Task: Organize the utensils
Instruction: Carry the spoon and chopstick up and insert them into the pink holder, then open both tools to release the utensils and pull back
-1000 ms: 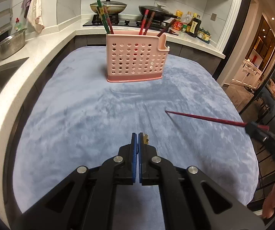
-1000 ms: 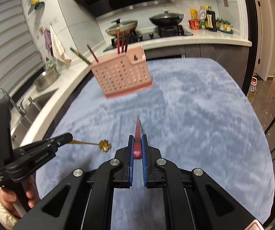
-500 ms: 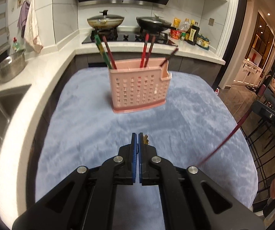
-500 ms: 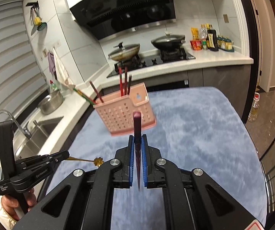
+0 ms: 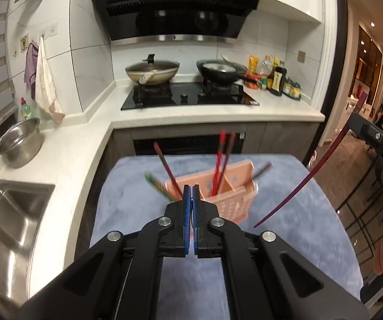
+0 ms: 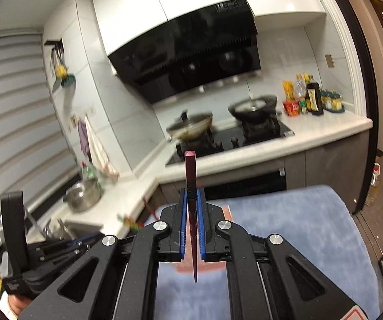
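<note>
A pink perforated utensil basket [image 5: 234, 194] stands on the blue-grey cloth [image 5: 127, 213] and holds several red and green chopsticks [image 5: 219, 165]. My left gripper [image 5: 190, 194] is shut, raised just in front of the basket; what it holds is hidden. My right gripper [image 6: 191, 208] is shut on a dark red chopstick [image 6: 190, 176], held upright with its tip pointing down. That chopstick also shows at the right of the left wrist view [image 5: 308, 176], beside the basket. The basket is mostly hidden behind the fingers in the right wrist view.
A white L-shaped counter [image 5: 218, 112] carries a hob with two pans [image 5: 151, 72], bottles [image 5: 276, 80], a steel bowl [image 5: 20, 141] and a sink [image 5: 12, 218]. The other gripper's body [image 6: 18, 253] shows at lower left of the right wrist view.
Both grippers have risen and tilted up, so the basket sits lower in view. The right gripper's chopstick has swung from flat to near vertical. The gold utensil tip no longer shows at the left fingers.
</note>
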### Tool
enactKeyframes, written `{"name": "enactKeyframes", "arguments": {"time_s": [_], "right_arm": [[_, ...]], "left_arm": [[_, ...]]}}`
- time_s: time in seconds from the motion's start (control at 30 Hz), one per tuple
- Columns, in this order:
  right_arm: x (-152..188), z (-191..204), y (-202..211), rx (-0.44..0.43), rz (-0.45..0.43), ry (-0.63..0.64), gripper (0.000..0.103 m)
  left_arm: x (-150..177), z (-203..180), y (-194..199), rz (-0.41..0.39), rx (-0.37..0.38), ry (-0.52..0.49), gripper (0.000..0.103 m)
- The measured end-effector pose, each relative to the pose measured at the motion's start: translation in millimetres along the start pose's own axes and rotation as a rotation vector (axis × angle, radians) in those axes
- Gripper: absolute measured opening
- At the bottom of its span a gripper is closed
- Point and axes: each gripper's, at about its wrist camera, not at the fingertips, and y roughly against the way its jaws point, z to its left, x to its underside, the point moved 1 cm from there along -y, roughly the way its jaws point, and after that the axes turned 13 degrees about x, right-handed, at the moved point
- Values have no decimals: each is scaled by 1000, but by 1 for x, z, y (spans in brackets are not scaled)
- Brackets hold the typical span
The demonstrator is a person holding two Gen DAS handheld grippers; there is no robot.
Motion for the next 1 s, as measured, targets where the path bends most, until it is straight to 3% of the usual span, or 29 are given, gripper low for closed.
{"name": "enactKeyframes", "arguments": {"time_s": [0.13, 0.33, 0.63, 0.83, 0.87, 0.93, 1.0], "right_arm": [[-24, 13, -25, -10, -39, -21, 7], [-32, 24, -63, -2, -25, -24, 7], [15, 22, -124, 39, 131, 14, 7], [34, 16, -140, 52, 199, 7, 7], [35, 16, -141, 53, 205, 8, 8], [34, 16, -139, 65, 193, 7, 13], [32, 16, -135, 79, 181, 11, 25]], "left_arm": [[-23, 11, -15, -9, -8, 7, 1], [-34, 23, -49, -3, -37, 6, 1], [-14, 32, -93, 61, -30, 20, 1], [-2, 37, -103, 79, -30, 41, 4], [-2, 37, -102, 72, -38, 46, 5], [-2, 39, -99, 61, -53, 63, 32], [-2, 39, -93, 43, -49, 78, 41]]}}
